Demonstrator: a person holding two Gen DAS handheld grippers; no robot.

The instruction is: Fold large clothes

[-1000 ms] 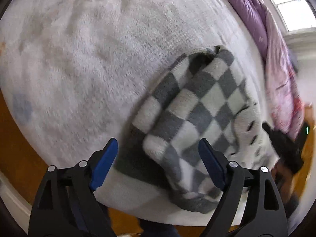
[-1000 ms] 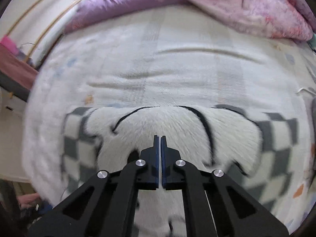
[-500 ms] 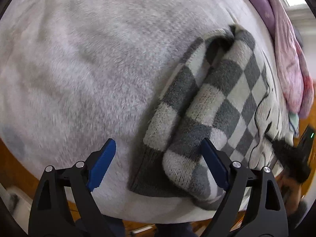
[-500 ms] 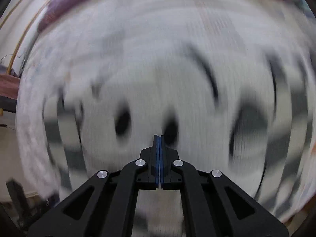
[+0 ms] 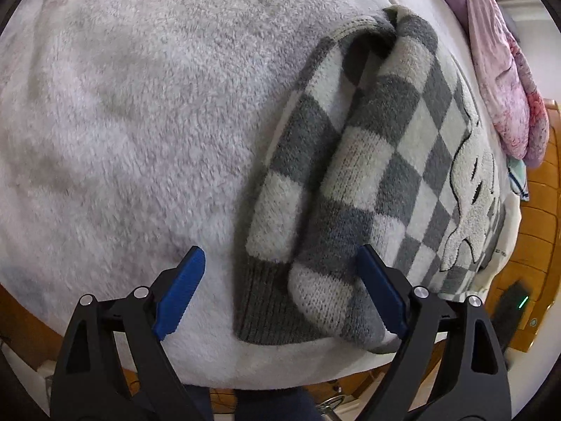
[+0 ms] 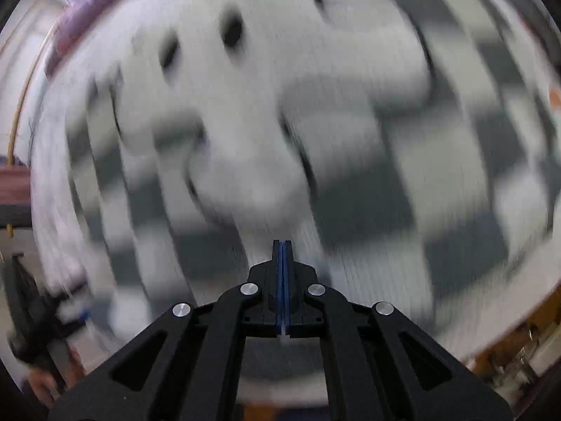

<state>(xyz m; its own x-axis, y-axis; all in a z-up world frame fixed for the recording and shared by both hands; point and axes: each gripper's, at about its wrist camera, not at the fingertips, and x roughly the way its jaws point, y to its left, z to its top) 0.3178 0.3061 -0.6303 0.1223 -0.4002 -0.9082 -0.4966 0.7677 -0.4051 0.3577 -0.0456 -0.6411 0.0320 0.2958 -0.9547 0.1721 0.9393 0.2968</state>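
Note:
A grey-and-white checked sweater (image 5: 378,161) with a white cartoon figure lies folded on the fluffy white bed blanket (image 5: 140,122). Its ribbed hem corner and the folded layers sit between the fingers of my left gripper (image 5: 280,291), which hangs open just above them. The right-hand blue pad (image 5: 382,294) is at the fold's outer edge. In the right wrist view the sweater (image 6: 350,175) is blurred by motion. My right gripper (image 6: 282,249) is over it, shut, its blue pads together with nothing between them.
A pink and purple quilt (image 5: 505,70) is bunched along the far side of the bed, also seen as a purple quilt (image 6: 87,10). The bed's near edge (image 5: 280,372) runs below the hem. Wooden boards (image 5: 540,210) and a black device with a green light (image 5: 519,301) lie to the right.
My left gripper has sunk closer to the sweater's hem corner, still open. My right gripper, shut throughout, has swept quickly across the sweater, and the cartoon figure has shifted up and left in its view.

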